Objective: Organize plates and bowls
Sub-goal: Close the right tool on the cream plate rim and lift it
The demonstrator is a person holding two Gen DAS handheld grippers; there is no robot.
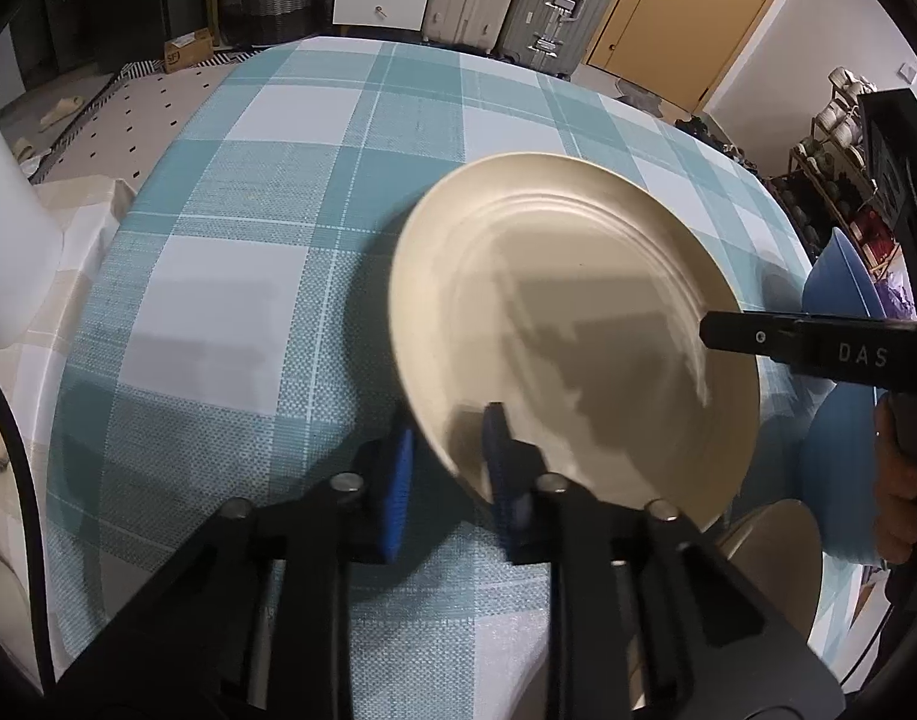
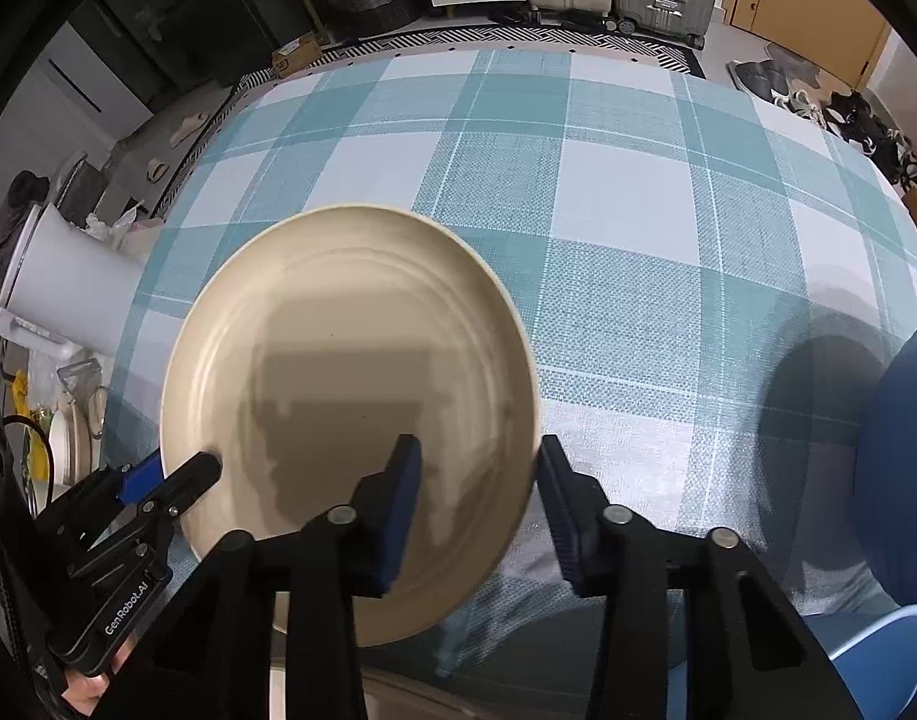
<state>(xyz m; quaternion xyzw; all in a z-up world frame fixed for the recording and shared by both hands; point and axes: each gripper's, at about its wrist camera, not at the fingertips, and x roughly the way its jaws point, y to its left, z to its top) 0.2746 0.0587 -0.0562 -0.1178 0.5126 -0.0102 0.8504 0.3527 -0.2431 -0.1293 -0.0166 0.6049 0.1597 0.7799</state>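
Note:
A large beige plate (image 1: 554, 312) (image 2: 338, 372) lies on the teal-checked tablecloth (image 1: 266, 252). My left gripper (image 1: 449, 468) is shut on its near rim, one blue pad over the plate and one under its edge. The same gripper (image 2: 170, 474) shows at the plate's left rim in the right wrist view. My right gripper (image 2: 479, 480) straddles the plate's right rim with its jaws apart; the left pad hangs over the plate's inside and the right pad stands just outside the edge. One of its black fingers (image 1: 728, 333) reaches over the rim.
Two blue bowls (image 1: 842, 282) (image 1: 836, 468) and a second beige plate (image 1: 776, 540) sit by the plate's right side, beside a hand (image 1: 896, 480). A dark blue bowl (image 2: 896, 450) stands at right. A white jug (image 2: 68, 288) stands off the table's left edge. Suitcases and drawers line the far wall.

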